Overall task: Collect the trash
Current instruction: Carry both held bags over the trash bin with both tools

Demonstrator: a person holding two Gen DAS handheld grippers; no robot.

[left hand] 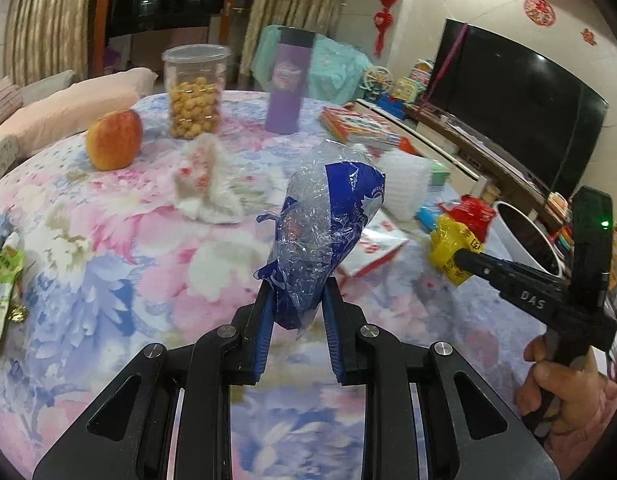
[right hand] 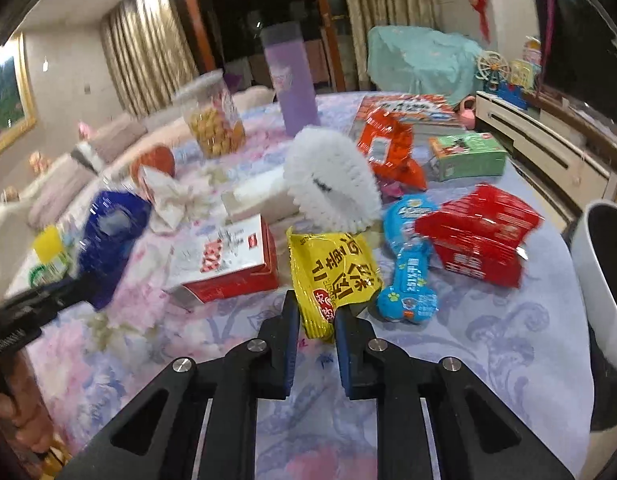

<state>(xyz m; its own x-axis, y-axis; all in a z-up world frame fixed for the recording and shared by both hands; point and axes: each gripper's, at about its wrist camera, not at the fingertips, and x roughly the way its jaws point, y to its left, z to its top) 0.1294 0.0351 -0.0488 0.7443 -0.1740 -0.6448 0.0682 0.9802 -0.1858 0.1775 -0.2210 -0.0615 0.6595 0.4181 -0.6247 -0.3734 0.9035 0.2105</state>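
1. Clamping tight, left gripper (left hand: 296,308) pinches the blue wrapper (left hand: 324,232) above the table (left hand: 108,280).
2. Right gripper (right hand: 316,320) jaws squeeze the yellow packet (right hand: 332,272), bin (right hand: 600,272) close by.
3. Thin edge grips could slip, dropping trash.

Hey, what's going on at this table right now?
A person is clearing trash off a cluttered floral table with two handheld grippers. The left gripper has its jaws shut on a crumpled blue and clear plastic bag. The right gripper is clamped on a yellow snack wrapper. A white bin stands at the table's right edge.
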